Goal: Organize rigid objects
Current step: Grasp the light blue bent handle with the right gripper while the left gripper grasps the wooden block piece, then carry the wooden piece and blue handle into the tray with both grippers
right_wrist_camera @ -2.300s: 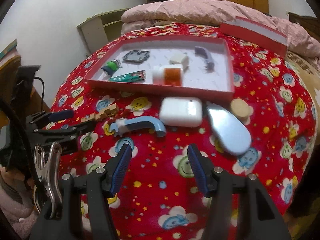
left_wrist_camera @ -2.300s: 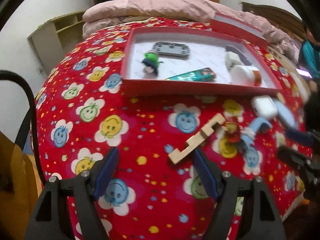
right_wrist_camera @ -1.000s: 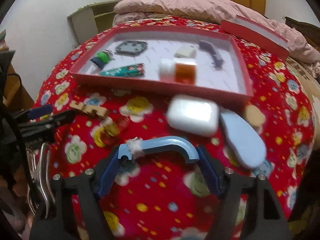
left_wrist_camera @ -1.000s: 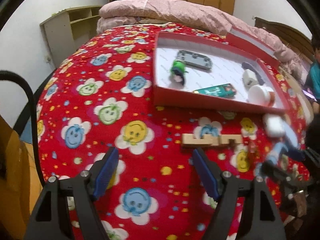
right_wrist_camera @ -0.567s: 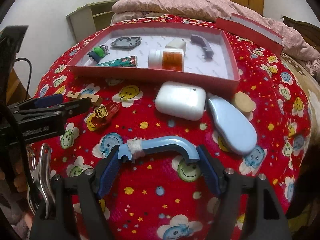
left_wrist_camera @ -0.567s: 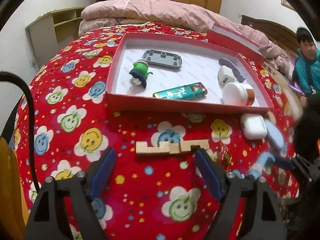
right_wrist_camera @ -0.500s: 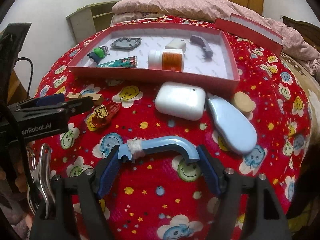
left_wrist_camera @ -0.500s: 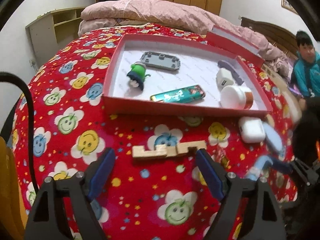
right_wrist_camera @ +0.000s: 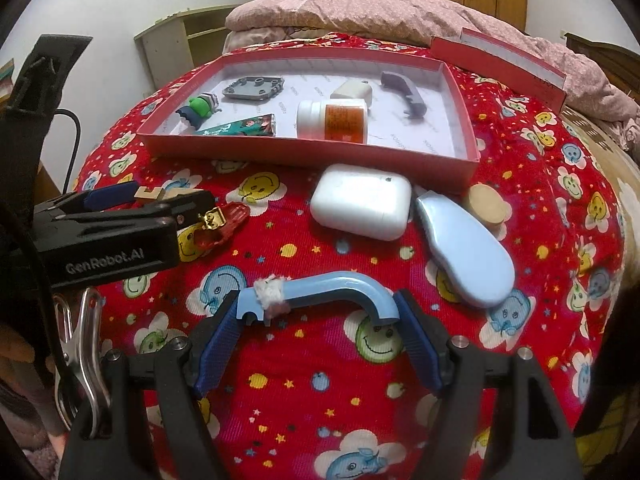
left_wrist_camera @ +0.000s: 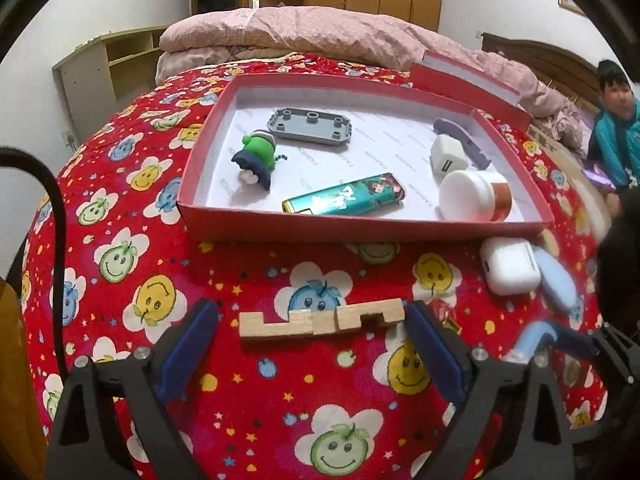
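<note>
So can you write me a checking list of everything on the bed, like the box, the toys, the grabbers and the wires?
Surface: red smiley-flower blanket over a bed.
Job's things: red box holds a grey plate, green toy, teal lighter, white jar, white plug and grey handle.
Clutter: earbud case, pale blue paddle, round wooden disc and red perfume bottle lie outside the box.
Grippers: left hand-held gripper brackets the wooden puzzle piece; right hand-held gripper is shut on the blue handle.
Cables: black cable at left.
Surroundings: pink quilt, shelf, wardrobe, box lid, seated child.
</note>
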